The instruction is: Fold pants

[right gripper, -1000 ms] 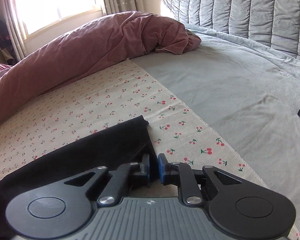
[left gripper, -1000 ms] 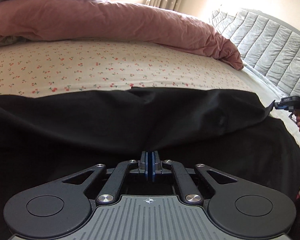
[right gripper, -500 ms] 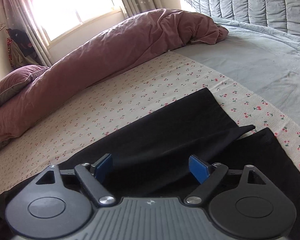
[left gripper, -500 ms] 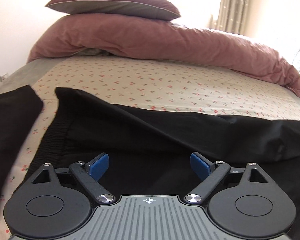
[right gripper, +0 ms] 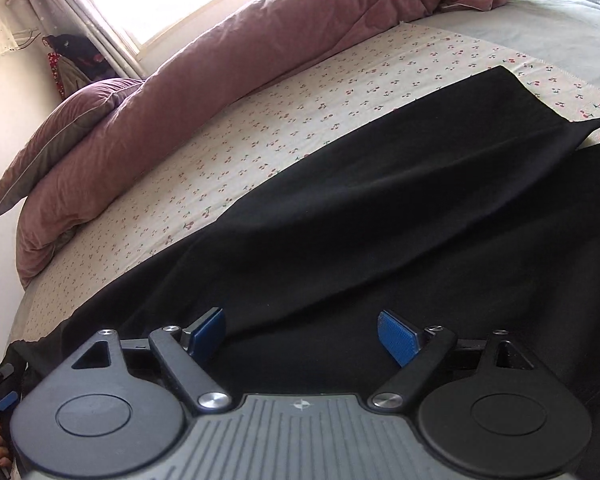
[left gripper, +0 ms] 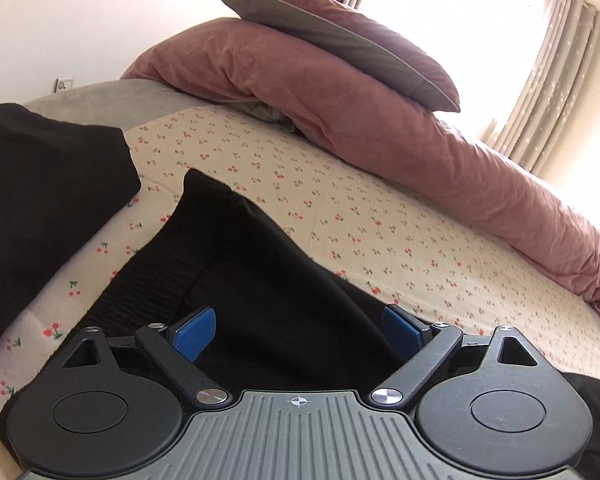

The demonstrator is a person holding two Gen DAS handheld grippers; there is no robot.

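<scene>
Both claws stood wide open, gripping nothing. The left gripper (left gripper: 298,334) hung low over the black pants (left gripper: 268,280), blue pads spread to either side, with dark cloth directly beneath and ahead of them. The ribbed elastic waistband (left gripper: 160,276) lay just ahead and to the left of that claw, its far corner pointing away toward the pink duvet (left gripper: 340,120). A separate black garment (left gripper: 40,200) lay further left, apart from the waistband across a strip of cherry-print sheet (left gripper: 340,208).

The right gripper (right gripper: 302,338) hovered over the leg portion (right gripper: 380,220). From this claw the legs ran ahead and to the right, the hem end (right gripper: 556,116) lying well off at upper right near the grey blanket (right gripper: 580,20). One leg appeared laid over the other, with the lower layer showing at the right edge.

So the garment's long axis ran crosswise between the two claws: waist toward the left one, hems toward the right one. Judging by that, the lengthwise fold looked done, and the next fold would probably bring hems toward the waist. The right claw was the nearer to the hems, though it would have to reach well forward and rightward first; the left was nearest the waistband.
</scene>
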